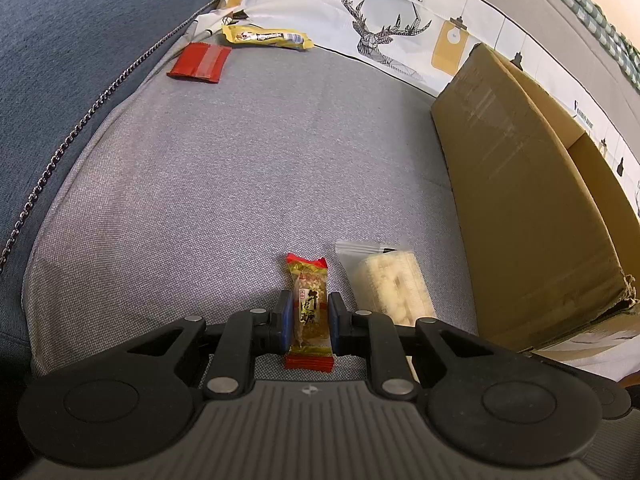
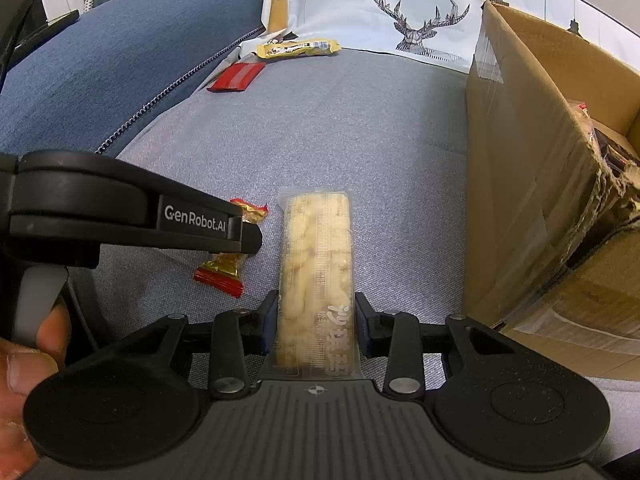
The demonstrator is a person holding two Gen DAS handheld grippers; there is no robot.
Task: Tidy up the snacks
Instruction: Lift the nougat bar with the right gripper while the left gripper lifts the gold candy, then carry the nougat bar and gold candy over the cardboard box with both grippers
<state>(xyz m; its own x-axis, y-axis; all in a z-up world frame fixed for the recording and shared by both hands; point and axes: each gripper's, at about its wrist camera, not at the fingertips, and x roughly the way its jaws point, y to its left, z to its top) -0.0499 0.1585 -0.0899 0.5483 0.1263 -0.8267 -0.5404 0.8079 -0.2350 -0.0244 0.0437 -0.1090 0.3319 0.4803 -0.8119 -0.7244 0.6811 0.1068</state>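
The red-and-gold wrapped candy point(image 1: 309, 312) lies on the grey seat cushion point(image 1: 240, 184) and sits lengthwise between the blue pads of the left gripper point(image 1: 309, 320), which are drawn in against its sides: judged a grip on it, not yet lifted. Just beside it, toward the box, the clear-wrapped pale snack bar point(image 2: 318, 264) lies flat on the same cushion with its near end between the fingers of the right gripper point(image 2: 316, 320); those pads stand at the wrapper's edges, and contact appears made, though a firm hold cannot be confirmed. Two further items remain at the far edge of the cushion, well apart from both grippers: a red flat packet point(image 1: 199, 62) and a yellow wrapped bar point(image 1: 267, 37), the latter against the printed deer cloth point(image 1: 384, 20). The open cardboard box point(image 2: 532, 168) stands on the bar's side, with some packaged goods visible inside, so part of the sorting appears done; at least four pieces are left outside. Clearance: the cushion between grippers and far items is bare; the box's near wall is tall with a torn corner and must be cleared on any transfer. The blue armrest point(image 1: 80, 60) bounds the opposite side.
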